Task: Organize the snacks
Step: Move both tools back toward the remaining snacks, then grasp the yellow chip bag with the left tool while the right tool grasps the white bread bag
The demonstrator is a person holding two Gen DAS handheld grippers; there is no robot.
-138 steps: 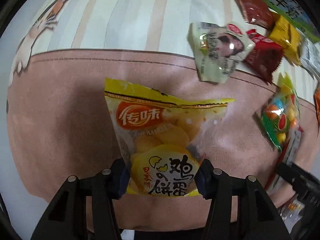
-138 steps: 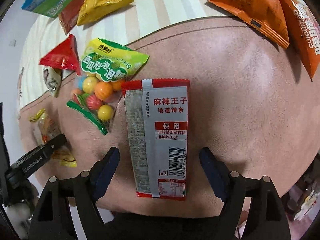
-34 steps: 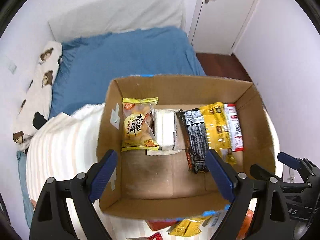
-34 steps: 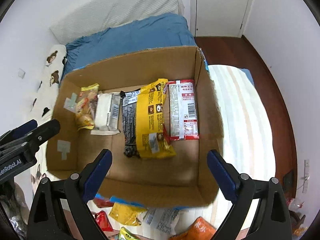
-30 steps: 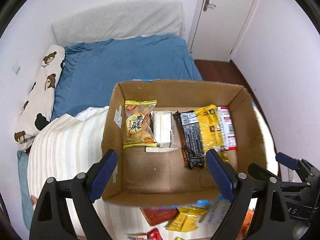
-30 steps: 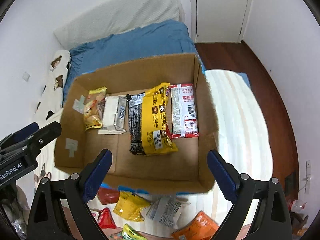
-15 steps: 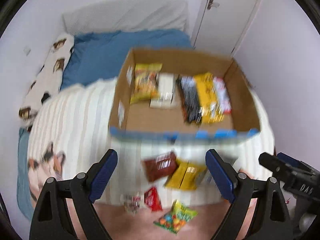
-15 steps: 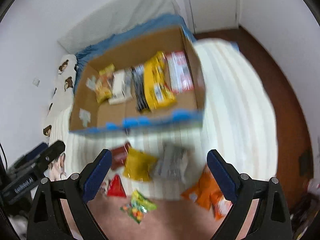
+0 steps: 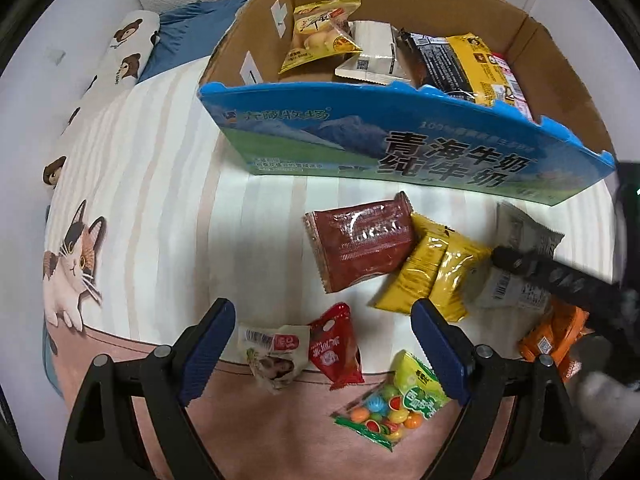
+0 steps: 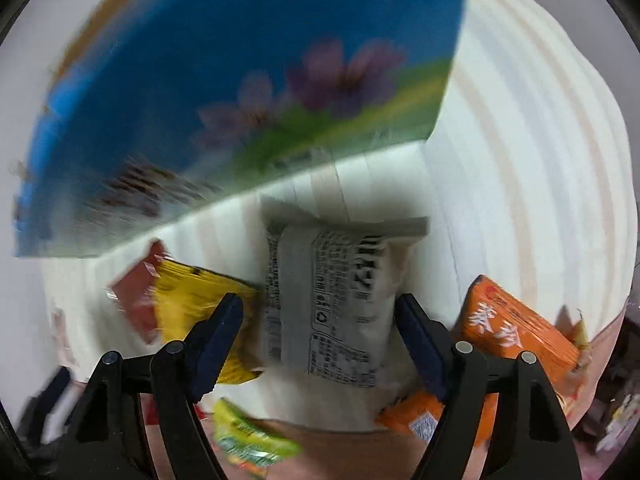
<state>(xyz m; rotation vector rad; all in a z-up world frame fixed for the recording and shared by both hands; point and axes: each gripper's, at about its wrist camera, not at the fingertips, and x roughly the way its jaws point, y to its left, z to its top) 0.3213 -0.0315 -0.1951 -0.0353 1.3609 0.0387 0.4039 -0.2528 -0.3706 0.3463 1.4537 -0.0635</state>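
Both jaws spread wide, nothing held. Right gripper straddles grey packet at lower centre, below box. Left gripper hovers over red triangle pack, bottom centre.

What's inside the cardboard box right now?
The cardboard box holds a yellow egg-cake bag, a white packet, a black packet, a yellow packet and a red-edged one. The front wall hides their lower ends and the near floor.
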